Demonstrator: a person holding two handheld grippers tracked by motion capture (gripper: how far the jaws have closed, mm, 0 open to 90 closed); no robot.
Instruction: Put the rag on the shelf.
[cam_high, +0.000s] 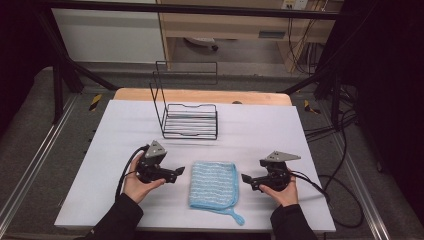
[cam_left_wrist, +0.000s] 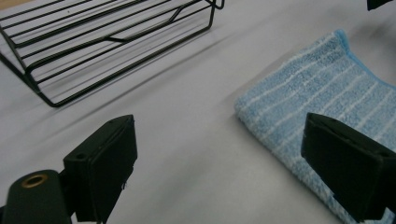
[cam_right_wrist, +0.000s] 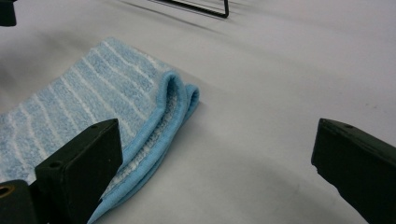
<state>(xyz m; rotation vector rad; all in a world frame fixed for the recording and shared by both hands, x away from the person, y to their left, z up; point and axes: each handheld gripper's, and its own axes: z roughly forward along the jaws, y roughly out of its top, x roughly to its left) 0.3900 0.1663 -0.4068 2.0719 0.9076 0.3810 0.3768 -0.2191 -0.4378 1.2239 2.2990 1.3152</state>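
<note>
A folded blue cloth with white stripes (cam_high: 212, 185) lies flat on the white table top between my two grippers. My left gripper (cam_high: 178, 173) sits just left of it, jaws pointing right toward the cloth, open and empty. In the left gripper view the cloth (cam_left_wrist: 322, 88) lies ahead to the right, its edge running under the right jaw. My right gripper (cam_high: 246, 179) sits just right of the cloth, jaws pointing left, open with nothing between them. In the right gripper view the cloth's folded corner (cam_right_wrist: 140, 107) lies ahead, beside the left jaw.
A black wire rack (cam_high: 190, 120) with a tall back frame stands behind the cloth at the table's middle. The rack (cam_left_wrist: 93, 42) shows at the upper left of the left gripper view. A loop tag (cam_high: 235, 216) trails from the cloth's near corner. Cables lie at the right.
</note>
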